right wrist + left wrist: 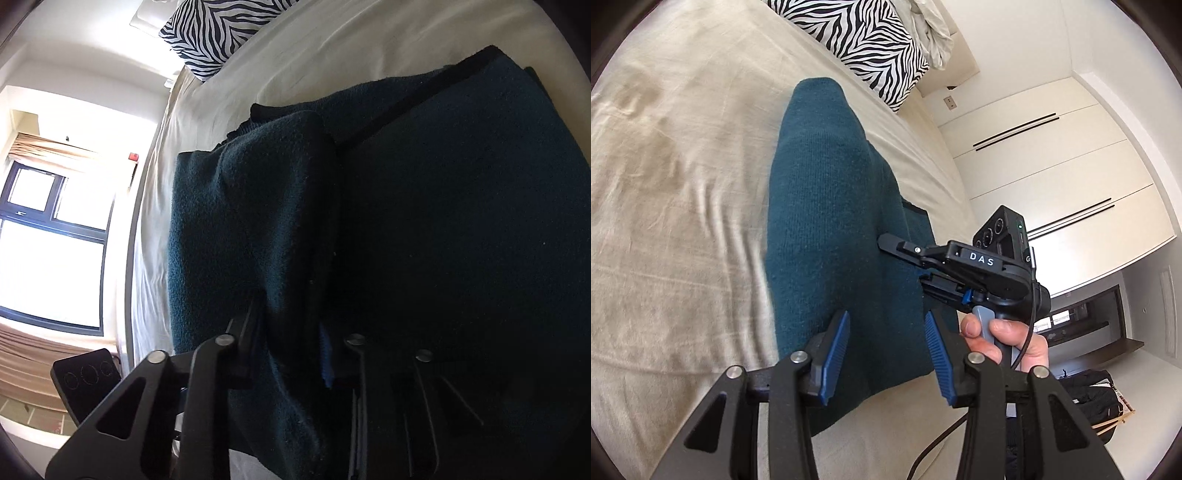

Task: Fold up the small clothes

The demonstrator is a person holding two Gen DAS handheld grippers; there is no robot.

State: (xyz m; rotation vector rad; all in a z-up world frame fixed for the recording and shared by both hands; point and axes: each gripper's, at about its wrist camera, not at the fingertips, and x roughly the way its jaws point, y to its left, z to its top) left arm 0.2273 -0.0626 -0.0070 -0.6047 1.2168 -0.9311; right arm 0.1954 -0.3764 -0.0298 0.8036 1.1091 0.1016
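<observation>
A dark teal knit garment point(831, 221) lies on the beige bed sheet point(672, 192), partly folded over itself. My left gripper point(886, 332) is open and empty, its blue pads just above the garment's near end. My right gripper point(886, 242) shows in the left wrist view, held by a hand, its fingers at the garment's right edge. In the right wrist view, my right gripper point(291, 325) has a thick fold of the teal garment point(266, 229) between its fingers, which stand fairly wide apart around it. The rest of the garment is in deep shadow.
A zebra-print pillow point(871, 48) lies at the head of the bed, also in the right wrist view point(218, 33). White wardrobe doors point(1063, 173) stand to the right. A bright window point(48, 251) is on the left beyond the bed's edge.
</observation>
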